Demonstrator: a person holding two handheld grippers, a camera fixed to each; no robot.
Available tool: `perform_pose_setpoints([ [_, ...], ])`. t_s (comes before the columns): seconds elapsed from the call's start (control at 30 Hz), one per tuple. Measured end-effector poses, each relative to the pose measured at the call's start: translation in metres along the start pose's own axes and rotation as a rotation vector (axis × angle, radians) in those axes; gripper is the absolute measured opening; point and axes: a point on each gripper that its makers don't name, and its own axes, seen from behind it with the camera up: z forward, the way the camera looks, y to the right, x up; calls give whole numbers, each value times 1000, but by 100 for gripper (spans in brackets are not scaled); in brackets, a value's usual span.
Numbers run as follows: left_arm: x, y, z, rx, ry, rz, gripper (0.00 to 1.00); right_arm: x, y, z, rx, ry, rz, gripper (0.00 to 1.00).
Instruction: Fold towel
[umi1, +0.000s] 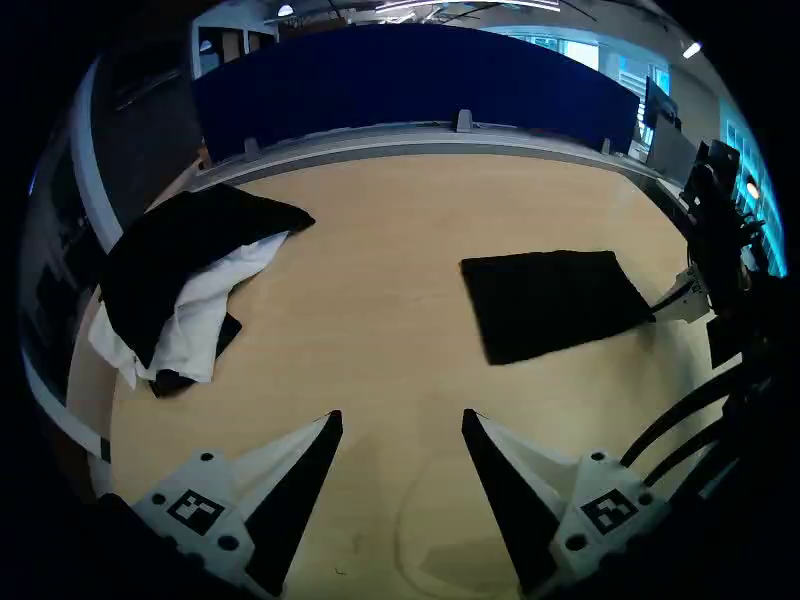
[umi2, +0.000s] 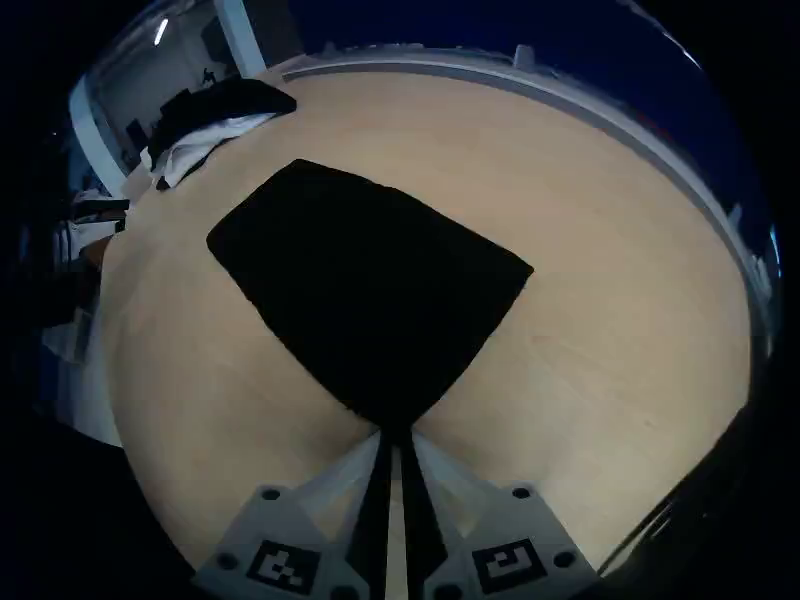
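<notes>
Right gripper (umi2: 395, 440) is low over the table (umi2: 620, 300), fingers pressed together on the near corner of the black towel (umi2: 370, 290), which lies flat mid-table. Left gripper (umi1: 400, 415) hovers above bare wood, fingers spread wide and holding nothing, with the towel ahead to its right. A pile of black and white cloth (umi1: 190, 280) sits near the table's left edge, well apart from the towel.
</notes>
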Motion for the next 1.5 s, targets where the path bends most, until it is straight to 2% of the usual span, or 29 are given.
perform_pose_setpoints([
  [0.3,5,0,-2,-6,4,-6,89,20,-3,-13,-7,32,-20,6],
  [0.8,8,-2,-8,-25,26,-24,89,105,-19,-48,-28,118,-131,5],
  [1.2,3,-2,-11,-47,30,-41,89,130,-34,-44,-21,119,-168,5],
  [1.5,0,-5,-13,-54,47,-65,89,165,-78,-22,29,113,-257,5],
])
